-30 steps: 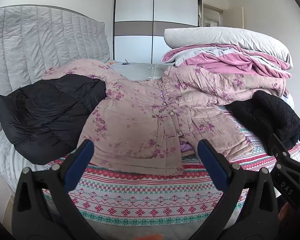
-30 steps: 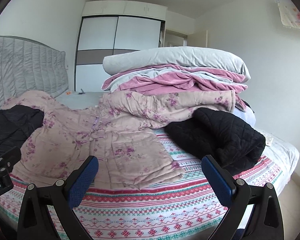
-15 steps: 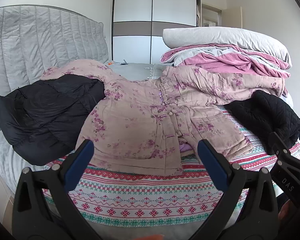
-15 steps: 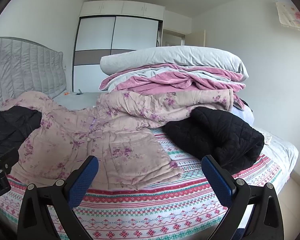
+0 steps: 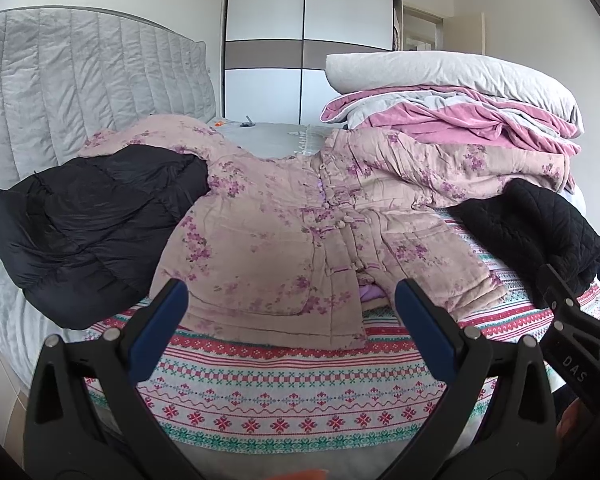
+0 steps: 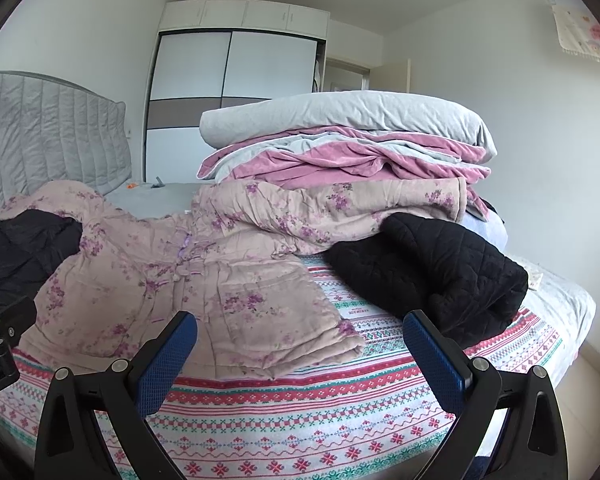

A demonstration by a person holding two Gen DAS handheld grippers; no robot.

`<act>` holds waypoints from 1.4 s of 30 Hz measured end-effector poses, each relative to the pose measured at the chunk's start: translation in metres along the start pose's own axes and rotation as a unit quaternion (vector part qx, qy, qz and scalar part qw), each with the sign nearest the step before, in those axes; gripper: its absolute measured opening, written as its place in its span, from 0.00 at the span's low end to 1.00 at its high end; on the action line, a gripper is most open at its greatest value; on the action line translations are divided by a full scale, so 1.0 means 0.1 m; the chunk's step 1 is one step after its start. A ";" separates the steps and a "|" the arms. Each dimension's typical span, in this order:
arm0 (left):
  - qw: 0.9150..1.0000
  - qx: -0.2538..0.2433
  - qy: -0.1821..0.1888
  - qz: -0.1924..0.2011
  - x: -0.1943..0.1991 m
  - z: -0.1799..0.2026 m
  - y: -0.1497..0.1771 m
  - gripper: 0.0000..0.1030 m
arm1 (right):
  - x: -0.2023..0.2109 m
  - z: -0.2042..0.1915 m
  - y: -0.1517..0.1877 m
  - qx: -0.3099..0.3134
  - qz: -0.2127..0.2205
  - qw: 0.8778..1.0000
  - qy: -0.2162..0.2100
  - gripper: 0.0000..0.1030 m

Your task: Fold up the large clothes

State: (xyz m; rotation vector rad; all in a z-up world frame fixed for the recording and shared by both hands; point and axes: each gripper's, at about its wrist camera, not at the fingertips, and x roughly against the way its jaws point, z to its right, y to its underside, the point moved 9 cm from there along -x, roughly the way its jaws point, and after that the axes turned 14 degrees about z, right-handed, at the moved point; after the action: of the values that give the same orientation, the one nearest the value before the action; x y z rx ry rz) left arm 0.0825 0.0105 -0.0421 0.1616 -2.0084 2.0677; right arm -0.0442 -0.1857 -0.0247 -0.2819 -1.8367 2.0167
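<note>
A pink floral padded jacket [image 5: 276,240] lies spread front-up on the bed, buttoned, its hem toward me; it also shows in the right wrist view [image 6: 204,280]. Its right sleeve runs up against the bedding stack. My left gripper [image 5: 292,312] is open and empty, hovering just short of the jacket's hem. My right gripper [image 6: 300,344] is open and empty, near the jacket's lower right corner. The right gripper's body shows at the right edge of the left wrist view [image 5: 572,344].
A black puffer coat [image 5: 88,224] lies on the jacket's left sleeve. A black quilted garment [image 6: 432,272] lies to the right. Folded pink and grey bedding [image 6: 348,148] is stacked behind. A patterned blanket [image 5: 292,400] covers the bed. A grey headboard [image 5: 80,96] stands at left.
Both grippers have drifted slightly closer to the bed and the jacket. Both stay open; the clothes have not moved.
</note>
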 end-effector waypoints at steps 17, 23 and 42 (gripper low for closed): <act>1.000 -0.004 -0.001 -0.001 0.00 -0.02 0.05 1.00 | -0.03 -0.04 0.07 0.001 -0.006 1.000 -0.003 1.00; 1.000 -0.012 -0.004 -0.015 -0.12 -0.16 0.06 1.00 | -0.15 -0.05 0.15 0.016 -0.013 1.000 -0.020 1.00; 0.948 0.163 -0.078 -0.263 -1.83 -1.90 1.32 1.00 | -2.27 0.77 1.79 -0.210 -0.279 0.937 -0.023 1.00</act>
State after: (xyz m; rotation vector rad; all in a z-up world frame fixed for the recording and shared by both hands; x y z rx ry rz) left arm 0.2427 0.1787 -0.2240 0.8478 -1.4564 2.0421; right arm 0.1016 -0.3609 -0.2179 0.1650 -2.0690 1.2535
